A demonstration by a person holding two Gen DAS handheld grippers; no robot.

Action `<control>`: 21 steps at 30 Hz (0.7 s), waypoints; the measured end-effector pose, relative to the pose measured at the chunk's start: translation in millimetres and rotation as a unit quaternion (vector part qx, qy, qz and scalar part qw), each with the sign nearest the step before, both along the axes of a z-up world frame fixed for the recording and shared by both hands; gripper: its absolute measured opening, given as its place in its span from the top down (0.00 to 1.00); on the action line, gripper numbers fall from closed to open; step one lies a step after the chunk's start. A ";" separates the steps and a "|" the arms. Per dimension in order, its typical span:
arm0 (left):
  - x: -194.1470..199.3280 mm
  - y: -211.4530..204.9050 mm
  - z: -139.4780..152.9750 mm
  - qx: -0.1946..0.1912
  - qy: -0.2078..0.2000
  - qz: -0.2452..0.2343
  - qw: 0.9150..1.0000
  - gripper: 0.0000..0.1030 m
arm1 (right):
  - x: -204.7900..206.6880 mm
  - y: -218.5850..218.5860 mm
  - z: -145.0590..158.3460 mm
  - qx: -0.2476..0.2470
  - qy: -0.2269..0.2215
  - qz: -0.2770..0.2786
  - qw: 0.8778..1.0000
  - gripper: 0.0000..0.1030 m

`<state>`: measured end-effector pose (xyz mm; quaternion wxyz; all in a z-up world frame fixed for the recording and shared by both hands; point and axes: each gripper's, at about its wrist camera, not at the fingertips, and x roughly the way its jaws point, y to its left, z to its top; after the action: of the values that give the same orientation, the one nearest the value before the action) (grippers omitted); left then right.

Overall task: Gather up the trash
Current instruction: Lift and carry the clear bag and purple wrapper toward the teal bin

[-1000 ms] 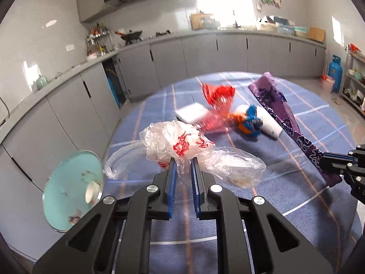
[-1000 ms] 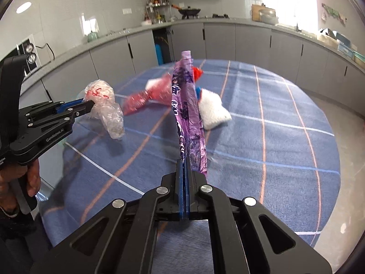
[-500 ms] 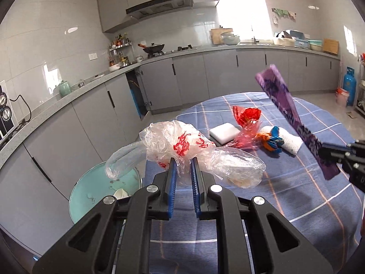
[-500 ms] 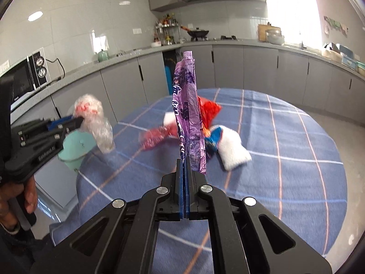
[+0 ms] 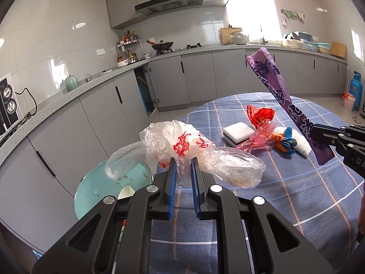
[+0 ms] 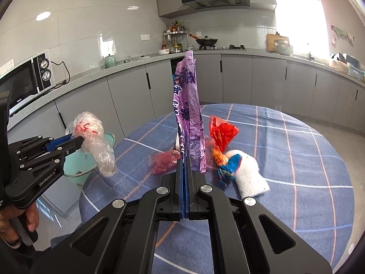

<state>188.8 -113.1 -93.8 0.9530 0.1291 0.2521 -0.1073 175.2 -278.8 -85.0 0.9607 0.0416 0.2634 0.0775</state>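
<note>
Left tongs (image 5: 182,166) pinch a crumpled clear plastic bag (image 5: 182,146), right tongs (image 6: 186,166) a long purple wrapper (image 6: 188,114); loose film could slip short of the teal bin (image 5: 95,189)

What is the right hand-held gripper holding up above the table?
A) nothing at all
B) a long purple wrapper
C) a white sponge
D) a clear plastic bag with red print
B: the right hand-held gripper is shut on the lower end of the long purple wrapper, which stands up from its tips; the clear plastic bag sits in the left hand-held gripper instead.
</note>
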 end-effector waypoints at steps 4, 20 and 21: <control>2.1 6.6 2.3 -0.002 -0.006 0.011 1.000 0.87 | 6.1 3.9 3.3 -0.001 -0.004 0.005 1.000 0.98; 13.0 54.5 15.6 0.015 -0.029 0.064 0.997 0.87 | 38.4 44.3 14.0 -0.016 -0.013 0.037 0.999 0.98; 13.3 57.0 16.1 0.014 -0.029 0.067 0.997 0.87 | 40.2 47.6 14.8 -0.017 -0.014 0.040 0.999 0.98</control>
<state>202.1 -56.1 -77.7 0.9631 0.1286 0.2337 -0.0360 215.5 -231.2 -70.2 0.9610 0.0140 0.2525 0.1120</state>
